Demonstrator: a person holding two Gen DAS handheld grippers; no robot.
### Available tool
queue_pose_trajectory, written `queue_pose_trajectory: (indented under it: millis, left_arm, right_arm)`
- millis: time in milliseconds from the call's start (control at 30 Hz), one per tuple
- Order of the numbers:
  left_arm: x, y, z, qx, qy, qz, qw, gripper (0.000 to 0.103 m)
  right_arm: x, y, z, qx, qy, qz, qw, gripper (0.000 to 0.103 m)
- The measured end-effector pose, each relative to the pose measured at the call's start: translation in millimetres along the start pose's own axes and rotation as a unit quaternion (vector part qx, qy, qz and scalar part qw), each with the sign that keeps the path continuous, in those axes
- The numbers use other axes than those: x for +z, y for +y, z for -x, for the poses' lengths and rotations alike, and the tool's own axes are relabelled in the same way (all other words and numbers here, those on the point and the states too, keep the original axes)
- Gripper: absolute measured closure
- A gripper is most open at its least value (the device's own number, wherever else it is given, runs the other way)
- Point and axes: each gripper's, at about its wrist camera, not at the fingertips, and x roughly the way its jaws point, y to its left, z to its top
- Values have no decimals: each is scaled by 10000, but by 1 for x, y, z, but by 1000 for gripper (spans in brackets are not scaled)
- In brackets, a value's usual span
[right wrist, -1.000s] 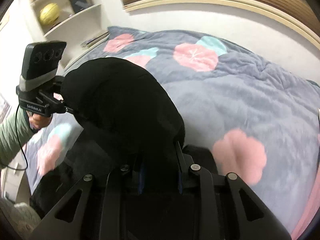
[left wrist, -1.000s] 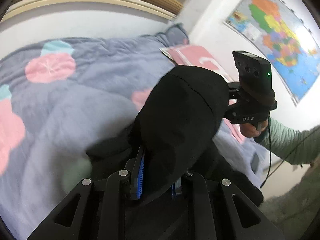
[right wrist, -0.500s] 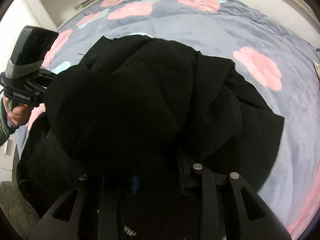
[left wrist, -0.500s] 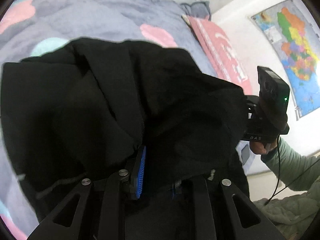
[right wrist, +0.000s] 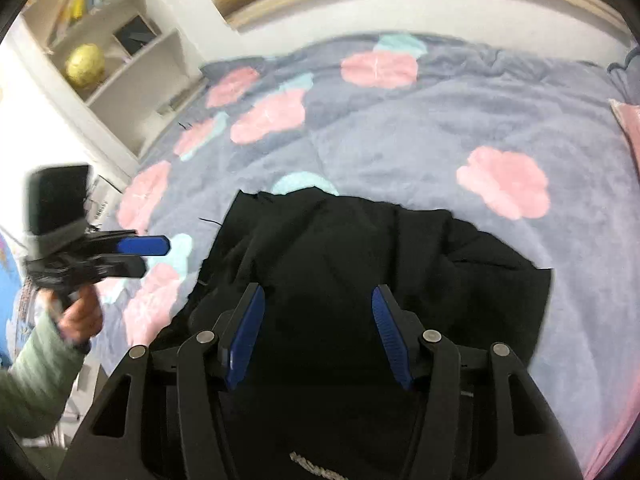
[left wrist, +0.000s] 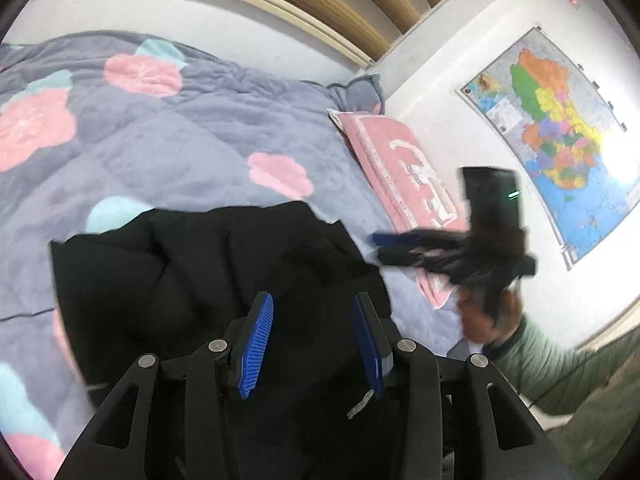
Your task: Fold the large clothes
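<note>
Nearest you, your left claw (left wrist: pixel 312 320) is opening, blue pads (left wrist: pixel 256 344) clear of any cloth, nothing gripped. Your right claw (right wrist: pixel 318 320) is opening likewise, empty, its pads apart above the fabric. Under both lies the black garment (left wrist: pixel 208 272), bunched in a heap on the near part of the bed (left wrist: pixel 180 136), on the grey quilt with pink flowers. Farther right, a pink pillow (left wrist: pixel 400 168) by the wall. Beyond it, a coloured map (left wrist: pixel 560 136); far left, a shelf (right wrist: pixel 120 60).
</note>
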Motion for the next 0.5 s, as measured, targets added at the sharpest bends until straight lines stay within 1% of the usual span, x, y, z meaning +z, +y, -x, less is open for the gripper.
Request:
queue_pose_trajectory:
  millis: [33, 67, 100, 133, 200, 267, 333, 400, 500]
  left_arm:
    - [1, -4, -5, 14, 23, -20, 10000, 60]
    - [1, -7, -11, 48, 80, -51, 9999, 60]
    - [2, -6, -13, 71, 129, -55, 9999, 60]
    - [0, -7, -16, 81, 185, -39, 9998, 60]
    - [-5, -7, -28, 80, 310, 52, 9995, 60]
    - [-12, 0, -40, 181, 455, 175, 9986, 60]
    - [-23, 8, -51, 302, 599, 293, 9973, 60]
    - [-32, 10, -60, 438, 679, 360, 9961, 60]
    - [-42, 0, -63, 440, 616, 400, 9963, 60]
  right_arm:
    - [-3, 1, -19, 12, 175, -33, 9998, 43]
    - [-13, 0, -37, -4, 372, -47, 9993, 43]
    - [-21, -1, -53, -94, 563, -41, 9984, 43]
    - [-34, -2, -74, -256, 842, -25, 9961, 43]
    - [-58, -5, -98, -364, 1122, -46, 9930, 43]
    - [-74, -10, -106, -457, 1011, -122, 9938, 44]
    - [-76, -15, -99, -318, 889, -378, 9948, 43]
    - [-76, -19, -79, -100, 709, -594, 9957, 43]
    - [-80, -16, -42, -113, 325, -558, 9978, 43]
